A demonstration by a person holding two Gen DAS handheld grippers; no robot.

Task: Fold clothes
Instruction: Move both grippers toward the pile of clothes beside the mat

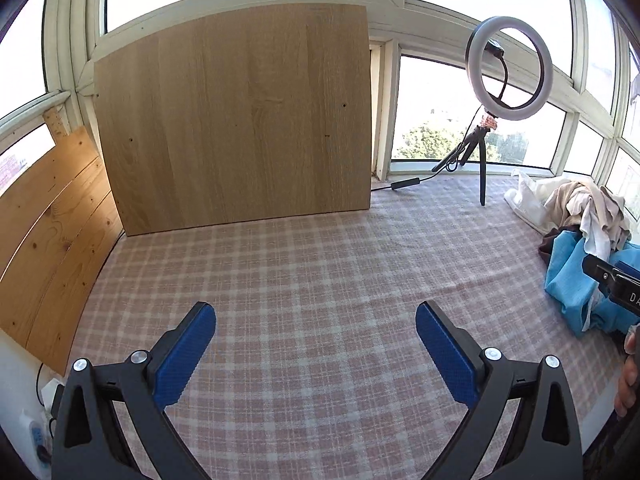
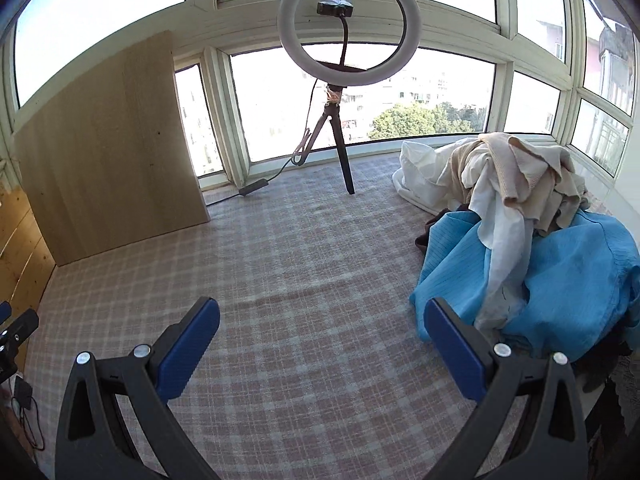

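Sunny window bay, checked bed cover [image 1: 320,264] bare; clothes pile [image 2: 520,216] heaped at right. Both left gripper [image 1: 316,344] and right gripper [image 2: 322,344] hang released, jaws wide. Best to pinch one garment's edge, not the heap.

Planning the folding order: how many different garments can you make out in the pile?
4, possibly more hidden: a blue garment in front, a white one draped over it, a beige knit on top, and a cream one behind. A dark piece peeks out underneath.

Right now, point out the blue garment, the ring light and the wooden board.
blue garment [image 2: 568,280], right wrist view, on its broad front.
ring light [image 2: 349,34], right wrist view, on its white rim.
wooden board [image 1: 240,120], left wrist view, on its face.
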